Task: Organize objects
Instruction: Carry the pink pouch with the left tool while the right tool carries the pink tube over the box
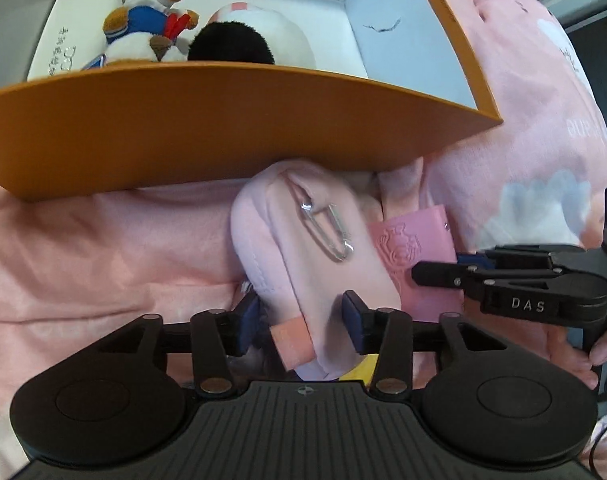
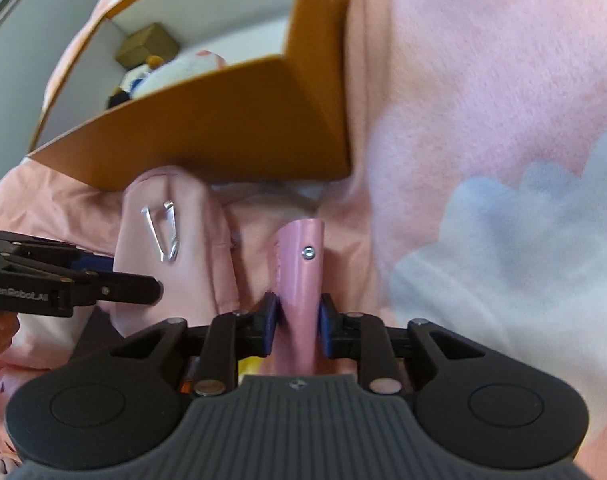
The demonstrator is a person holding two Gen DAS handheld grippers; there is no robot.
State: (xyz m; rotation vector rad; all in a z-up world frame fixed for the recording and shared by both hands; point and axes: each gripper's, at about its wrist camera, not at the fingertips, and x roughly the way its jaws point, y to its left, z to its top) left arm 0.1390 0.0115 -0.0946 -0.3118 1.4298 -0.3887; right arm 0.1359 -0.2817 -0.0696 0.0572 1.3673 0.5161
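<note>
A pale pink plush pouch (image 1: 303,256) (image 2: 207,248) with a silver carabiner (image 1: 327,232) lies on the bedding just in front of an orange box (image 1: 223,120) (image 2: 223,120). My left gripper (image 1: 301,320) (image 2: 155,286) points down over its near end. The jaws stand apart with the pouch between them, and I see no squeeze on it. To its right, a pink leather case (image 1: 407,248) (image 2: 303,256) with a metal snap stands between the pads of my right gripper (image 2: 299,320) (image 1: 419,272), which is shut on it.
The orange box has a white inside and holds a sailor plush toy (image 1: 143,28), a white-and-black plush (image 1: 255,36), a white carton and a brown carton (image 2: 147,46). A pink blanket with cloud prints (image 2: 483,220) covers everything around. A person's hand (image 1: 595,356) holds the right gripper.
</note>
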